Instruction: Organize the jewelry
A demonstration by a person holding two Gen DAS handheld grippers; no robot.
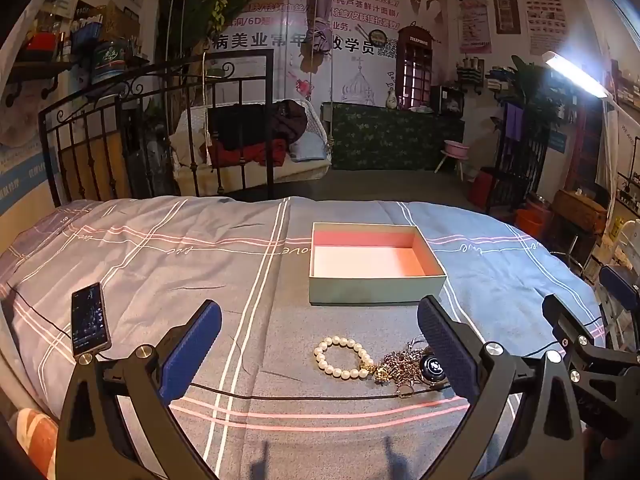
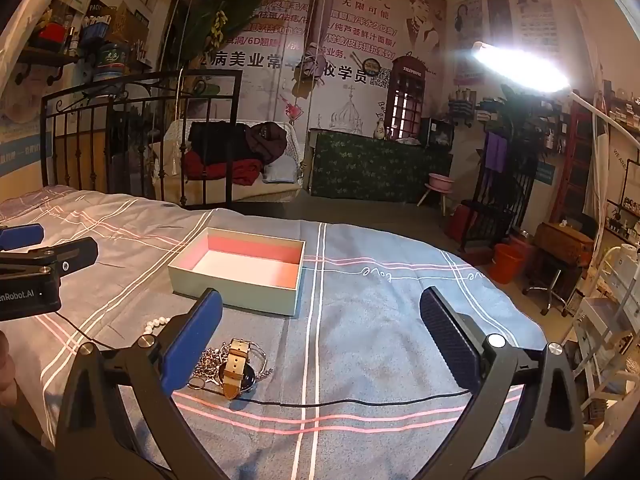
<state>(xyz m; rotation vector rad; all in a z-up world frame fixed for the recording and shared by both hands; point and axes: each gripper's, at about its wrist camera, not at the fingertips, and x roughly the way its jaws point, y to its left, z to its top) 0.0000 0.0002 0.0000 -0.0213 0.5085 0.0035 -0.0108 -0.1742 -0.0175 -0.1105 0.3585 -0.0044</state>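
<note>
- The left gripper (image 1: 320,336) is spread wide over the bed (image 1: 160,264), nothing between its blue pads (image 1: 192,352); it grasps nothing.
- The right gripper (image 2: 320,332) is likewise released, its fingers wide apart and empty, hanging above the bedspread near the front edge.
- Just ahead of the left gripper, close to the front edge of the bed, lies a pearl bracelet (image 1: 345,357), touching a tangle of chains (image 1: 400,364) on its right.
- In the tangle sits a watch (image 2: 236,364) with a tan strap, lying across the chains beside the right gripper's left finger.
- A black cable (image 2: 360,400) runs across the bedspread along the front edge, just in front of the jewelry.
- Farther in, toward the middle of the bed, stands an open box (image 1: 376,292) with a pink inside, apart from the jewelry.
- A phone (image 1: 90,318) lies near the left edge of the bed.
- Behind the far edge stands a black iron bed frame (image 1: 160,120).
</note>
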